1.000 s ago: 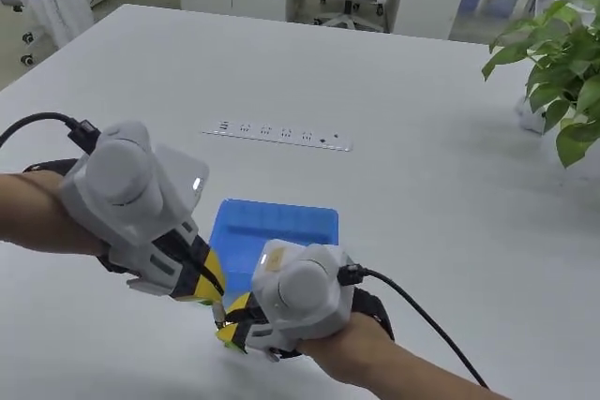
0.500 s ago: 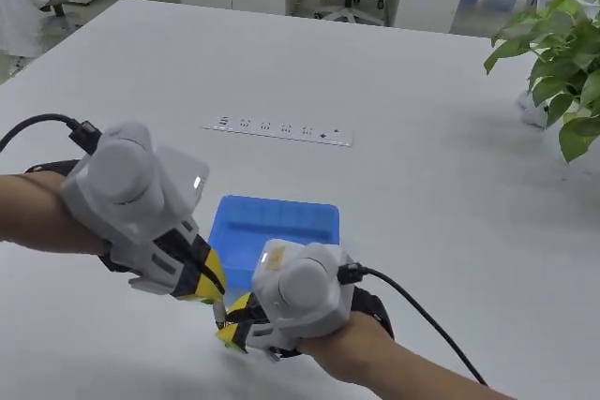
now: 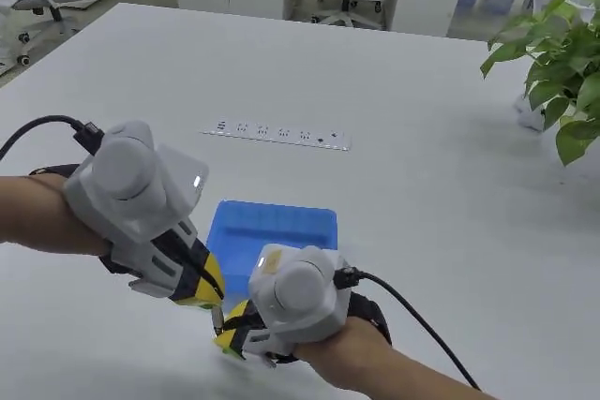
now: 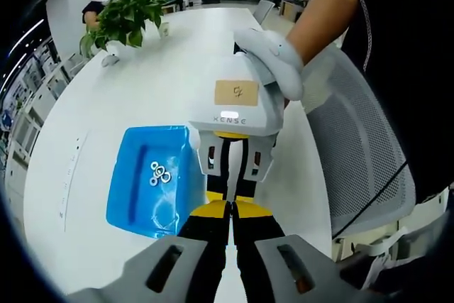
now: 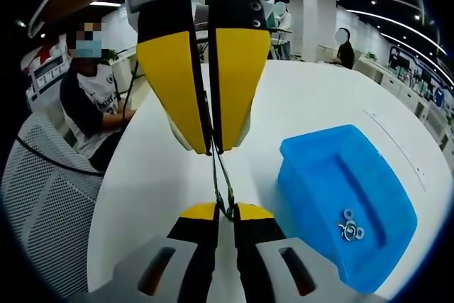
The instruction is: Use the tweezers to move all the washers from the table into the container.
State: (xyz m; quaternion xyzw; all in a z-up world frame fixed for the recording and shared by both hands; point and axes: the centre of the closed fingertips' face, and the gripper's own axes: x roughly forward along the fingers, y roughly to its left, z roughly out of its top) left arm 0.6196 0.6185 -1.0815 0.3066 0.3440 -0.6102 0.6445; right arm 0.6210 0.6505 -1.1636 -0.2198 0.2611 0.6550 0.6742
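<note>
The two grippers meet jaw tip to jaw tip over the near edge of the desk, just on the near side of the blue container. The left gripper is clenched, its yellow tips pressed together, and in the right gripper view the thin legs of the tweezers come out from between them. The legs run down and converge at the right gripper, which is likewise clenched on the tweezers' other end. I cannot tell which end is the pointed one.

The container sits close to the near edge, with a power strip beyond it toward the middle of the desk and a plant by the far right edge. A small cluster of washers lies loose on the container's floor, toward one end. The grippers hide the strip of desk beneath them, so I cannot say whether any washers are left there.

This looks like a hand-over or a re-grip of the tweezers between pickups. The next move probably calls for one gripper to let go while the other keeps the legs squeezable, with the tips pointing down at the desk. If both let go together, the tool would drop.
</note>
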